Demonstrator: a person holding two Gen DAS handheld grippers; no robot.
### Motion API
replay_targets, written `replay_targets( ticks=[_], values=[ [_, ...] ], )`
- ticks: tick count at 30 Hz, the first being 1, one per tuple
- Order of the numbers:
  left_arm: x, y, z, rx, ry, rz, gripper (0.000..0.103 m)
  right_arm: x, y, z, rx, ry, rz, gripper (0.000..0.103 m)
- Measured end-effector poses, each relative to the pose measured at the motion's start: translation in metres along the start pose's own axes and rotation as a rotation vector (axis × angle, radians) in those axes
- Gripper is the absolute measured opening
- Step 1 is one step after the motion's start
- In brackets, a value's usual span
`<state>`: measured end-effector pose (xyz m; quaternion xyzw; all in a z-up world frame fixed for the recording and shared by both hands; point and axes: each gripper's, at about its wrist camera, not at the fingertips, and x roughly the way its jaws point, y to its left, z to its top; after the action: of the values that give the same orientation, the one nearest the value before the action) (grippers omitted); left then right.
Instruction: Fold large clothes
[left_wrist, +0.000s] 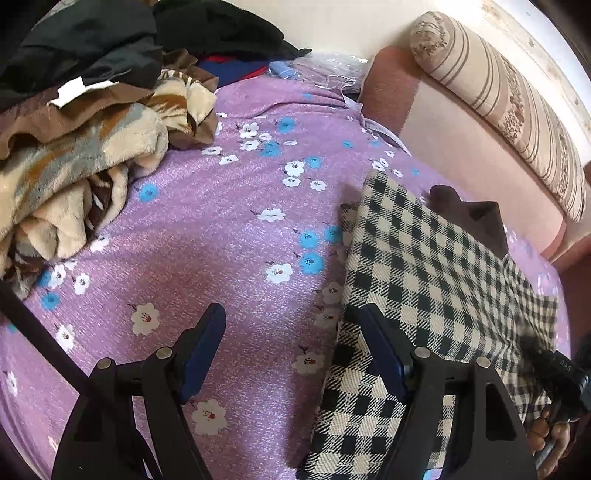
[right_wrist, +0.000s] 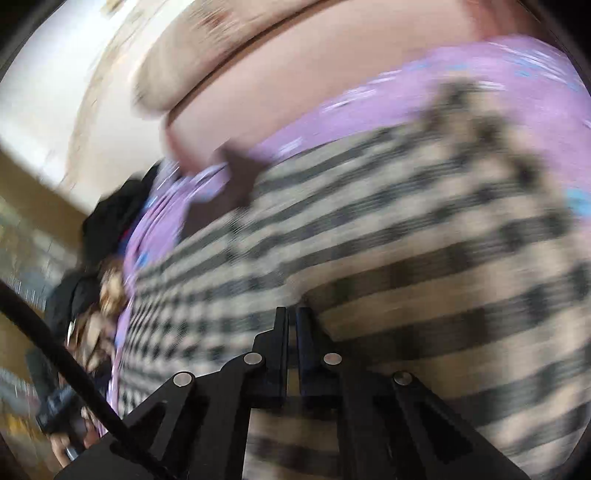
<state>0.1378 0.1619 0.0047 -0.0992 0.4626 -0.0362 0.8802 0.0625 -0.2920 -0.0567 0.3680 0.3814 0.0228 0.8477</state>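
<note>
A black-and-cream checked garment (left_wrist: 417, 280) with a dark brown collar part (left_wrist: 476, 218) lies on the purple flowered bedsheet (left_wrist: 221, 229), at the right in the left wrist view. My left gripper (left_wrist: 291, 317) is open and empty, its right finger (left_wrist: 384, 350) over the garment's left edge. In the blurred right wrist view, my right gripper (right_wrist: 292, 314) is shut, its tips at a raised fold of the checked garment (right_wrist: 406, 240); the blur hides whether cloth is pinched.
A heap of fleece blankets and dark clothes (left_wrist: 85, 122) fills the bed's far left. A pink bed edge (left_wrist: 461, 122) and a striped bolster (left_wrist: 517, 107) run along the right by the wall. The other hand-held gripper (left_wrist: 561, 373) shows at the right.
</note>
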Motion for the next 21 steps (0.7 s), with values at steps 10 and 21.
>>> replay_targets(
  ticks=[10,21],
  values=[
    [0.004,-0.003,0.001,0.009,0.007,-0.004,0.074,-0.074,0.023,-0.011,-0.174,-0.095,-0.181,0.054],
    [-0.001,0.001,0.010,0.011,-0.020,0.006,0.074,-0.024,0.162,-0.148,-0.738,0.034,-0.104,0.055]
  ],
)
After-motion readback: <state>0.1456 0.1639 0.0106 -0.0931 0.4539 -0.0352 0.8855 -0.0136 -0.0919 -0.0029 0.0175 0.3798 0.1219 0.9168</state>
